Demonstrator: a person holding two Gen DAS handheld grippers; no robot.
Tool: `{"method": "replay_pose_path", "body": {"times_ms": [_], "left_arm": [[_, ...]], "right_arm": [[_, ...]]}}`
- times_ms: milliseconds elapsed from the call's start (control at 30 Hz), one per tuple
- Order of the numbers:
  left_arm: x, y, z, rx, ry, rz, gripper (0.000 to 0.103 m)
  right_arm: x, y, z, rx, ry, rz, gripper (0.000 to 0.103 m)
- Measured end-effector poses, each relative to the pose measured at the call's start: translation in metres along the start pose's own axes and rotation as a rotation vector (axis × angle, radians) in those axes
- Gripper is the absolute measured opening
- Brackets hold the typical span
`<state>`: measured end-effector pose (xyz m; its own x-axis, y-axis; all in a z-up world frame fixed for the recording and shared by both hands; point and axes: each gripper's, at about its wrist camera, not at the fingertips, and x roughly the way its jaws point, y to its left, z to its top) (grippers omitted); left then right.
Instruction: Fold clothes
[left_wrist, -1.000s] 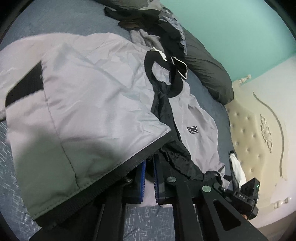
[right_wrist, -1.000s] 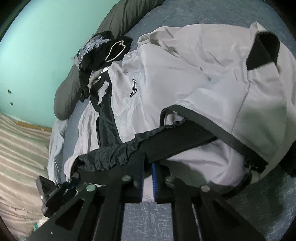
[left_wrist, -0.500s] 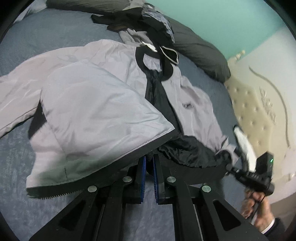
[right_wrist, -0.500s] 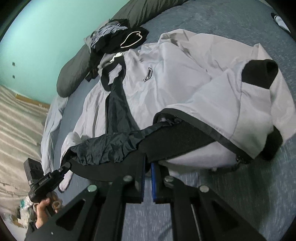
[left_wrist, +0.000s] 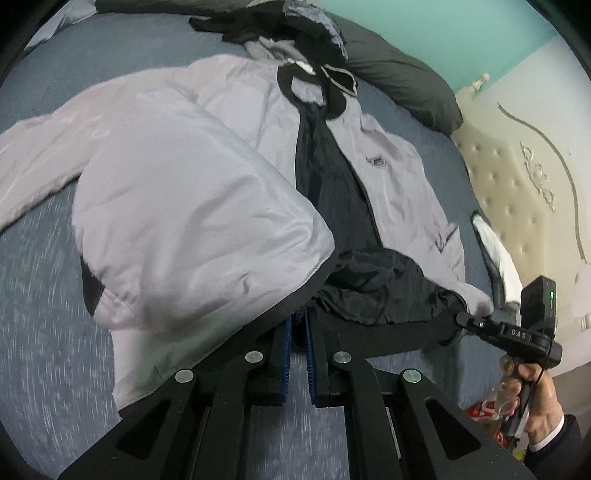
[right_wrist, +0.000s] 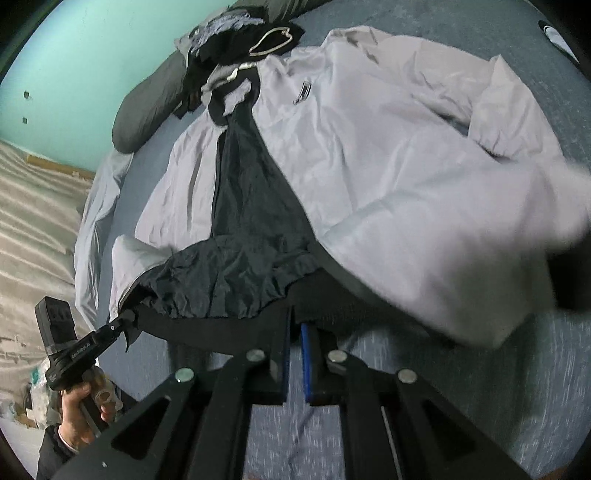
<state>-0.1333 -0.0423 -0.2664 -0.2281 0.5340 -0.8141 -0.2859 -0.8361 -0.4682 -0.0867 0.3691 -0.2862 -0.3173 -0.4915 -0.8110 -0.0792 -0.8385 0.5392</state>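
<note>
blue-grey speckled bed (left_wrist: 40, 295) bearing light grey black-trimmed zip jacket (left_wrist: 177, 192), long dark grey pillow (left_wrist: 402, 88), heap of dark clothes (right_wrist: 240, 40).

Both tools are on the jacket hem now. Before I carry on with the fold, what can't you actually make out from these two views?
- Left tool tips, left wrist view: buried under the jacket hem, so the bite depth is hidden.
- Right tool tips, right wrist view: likewise covered by the black hem.
- Jacket's near right part, right wrist view: motion-blurred; its sleeve cuff is unclear.
- Chest logo: too small to read.
- Dark clothes pile by the pillow: items indistinguishable.
</note>
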Motion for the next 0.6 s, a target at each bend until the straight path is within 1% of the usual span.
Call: {"method": "replay_pose_path", "body": {"times_ms": [133,333,400,500,600], "left_arm": [[-0.002,0.004,-0.017,-0.014,0.043,0.009,0.008],[-0.013,0.001,-0.036,0.022,0.098,0.025,0.008],[-0.016,0.001,-0.041,0.027,0.112,0.022,0.008],[-0.021,0.002,-0.047,0.03,0.129,0.015,0.008],[-0.031,0.0,-0.05,0.034,0.124,0.001,0.008]], "right_arm": [[0.007,-0.005,-0.014,0.005,0.066,-0.019,0.005],[0.015,-0.009,-0.027,-0.001,0.144,-0.064,0.005],[0.018,-0.008,-0.029,-0.012,0.169,-0.075,0.008],[0.02,-0.007,-0.031,-0.025,0.199,-0.106,0.008],[0.021,-0.007,-0.035,-0.043,0.255,-0.123,0.014]]}}
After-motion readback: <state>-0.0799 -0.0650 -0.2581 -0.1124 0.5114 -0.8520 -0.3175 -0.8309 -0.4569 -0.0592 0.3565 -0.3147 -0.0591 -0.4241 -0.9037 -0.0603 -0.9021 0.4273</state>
